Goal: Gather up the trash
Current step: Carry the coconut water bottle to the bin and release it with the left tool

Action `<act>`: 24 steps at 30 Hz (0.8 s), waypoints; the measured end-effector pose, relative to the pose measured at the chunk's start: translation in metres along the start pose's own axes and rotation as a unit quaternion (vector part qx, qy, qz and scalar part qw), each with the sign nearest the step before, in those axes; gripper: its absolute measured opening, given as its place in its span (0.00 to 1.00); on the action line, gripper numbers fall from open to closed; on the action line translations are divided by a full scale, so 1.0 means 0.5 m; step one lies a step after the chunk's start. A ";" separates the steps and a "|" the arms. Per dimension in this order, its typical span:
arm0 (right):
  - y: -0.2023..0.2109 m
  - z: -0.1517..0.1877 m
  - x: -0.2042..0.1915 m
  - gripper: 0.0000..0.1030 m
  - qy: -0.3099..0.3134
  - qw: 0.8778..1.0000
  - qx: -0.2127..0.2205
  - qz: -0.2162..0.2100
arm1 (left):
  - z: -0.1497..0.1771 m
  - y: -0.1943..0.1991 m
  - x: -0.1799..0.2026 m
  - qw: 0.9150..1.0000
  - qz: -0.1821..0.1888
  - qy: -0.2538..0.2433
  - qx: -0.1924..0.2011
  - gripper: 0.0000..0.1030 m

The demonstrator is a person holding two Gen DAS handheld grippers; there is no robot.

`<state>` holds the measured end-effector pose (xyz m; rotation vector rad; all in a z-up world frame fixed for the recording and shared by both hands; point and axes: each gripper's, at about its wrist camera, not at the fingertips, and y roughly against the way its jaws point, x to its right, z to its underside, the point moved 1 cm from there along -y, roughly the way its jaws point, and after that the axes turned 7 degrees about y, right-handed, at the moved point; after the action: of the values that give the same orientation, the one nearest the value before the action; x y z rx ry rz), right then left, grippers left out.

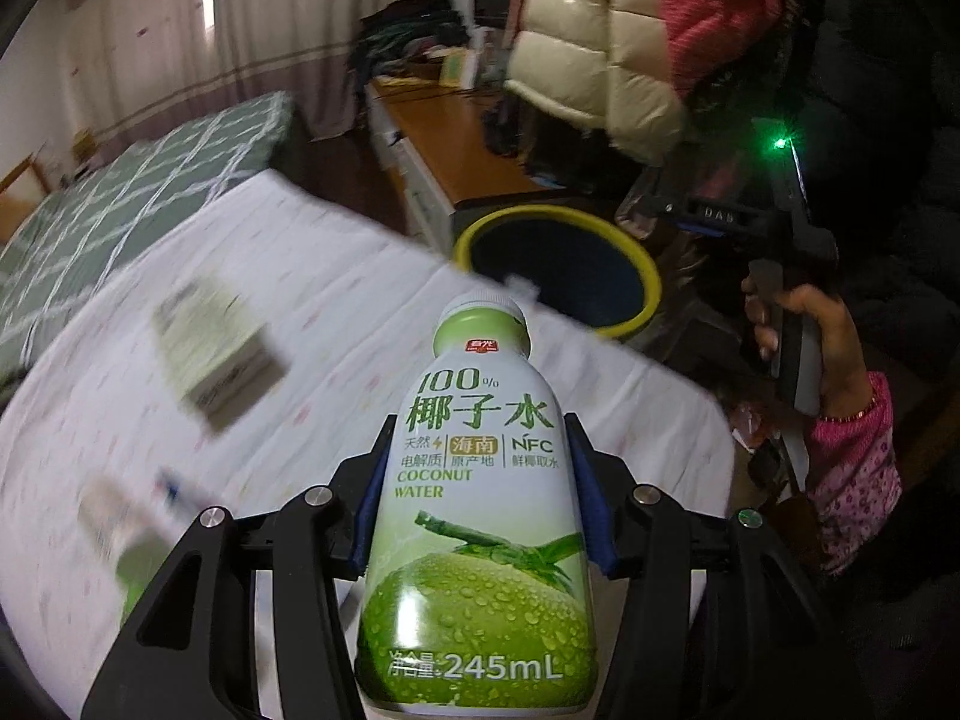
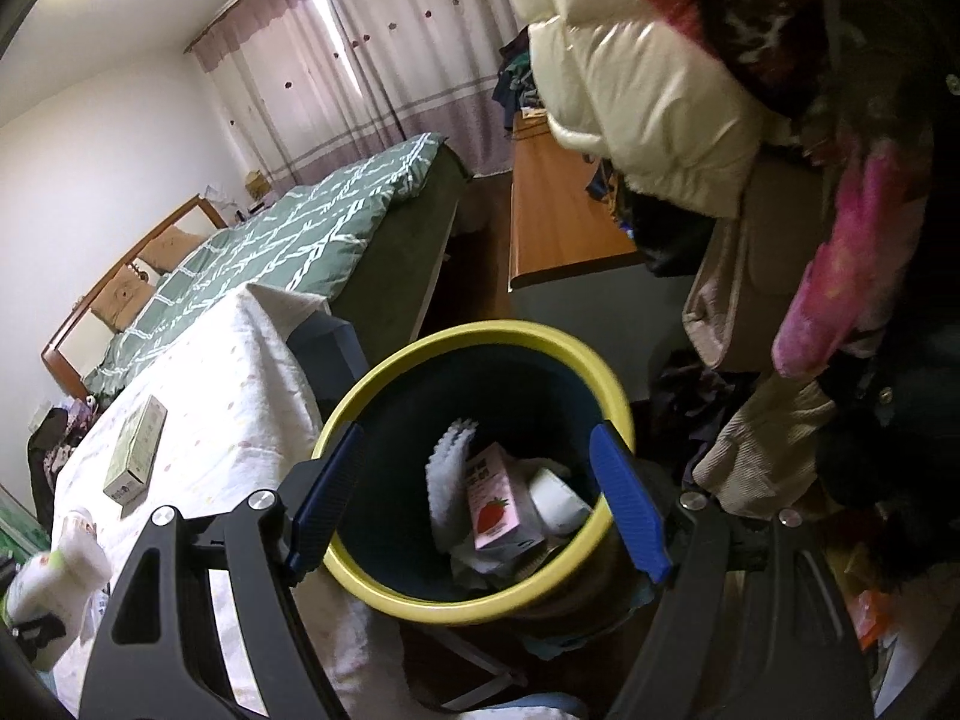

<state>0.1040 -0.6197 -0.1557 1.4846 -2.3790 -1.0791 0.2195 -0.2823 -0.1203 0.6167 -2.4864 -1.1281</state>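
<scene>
My left gripper (image 1: 480, 498) clamps the coconut water bottle (image 1: 480, 540), cap towards the yellow-rimmed bin (image 1: 648, 276) beyond; right gripper (image 2: 480, 504) open, empty, over it.

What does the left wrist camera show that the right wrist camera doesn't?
Only the left wrist view shows the left hand-held gripper clamped on the coconut water bottle, label readable.

Only the right wrist view shows inside the bin: a pink strawberry carton among white scraps, framed by the open right hand-held gripper.

Both show the yellow-rimmed bin, the white tablecloth and the green box.
</scene>
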 end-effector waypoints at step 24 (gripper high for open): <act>0.045 0.008 0.126 0.71 -0.002 0.999 -0.014 0.044 | -0.300 -0.344 0.235 0.999 0.040 -0.033 0.016 0.82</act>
<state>0.0540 -0.6641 -0.1601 1.3557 -2.3980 -1.0912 0.2328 -0.5377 -0.1437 0.4917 -2.5653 -1.0975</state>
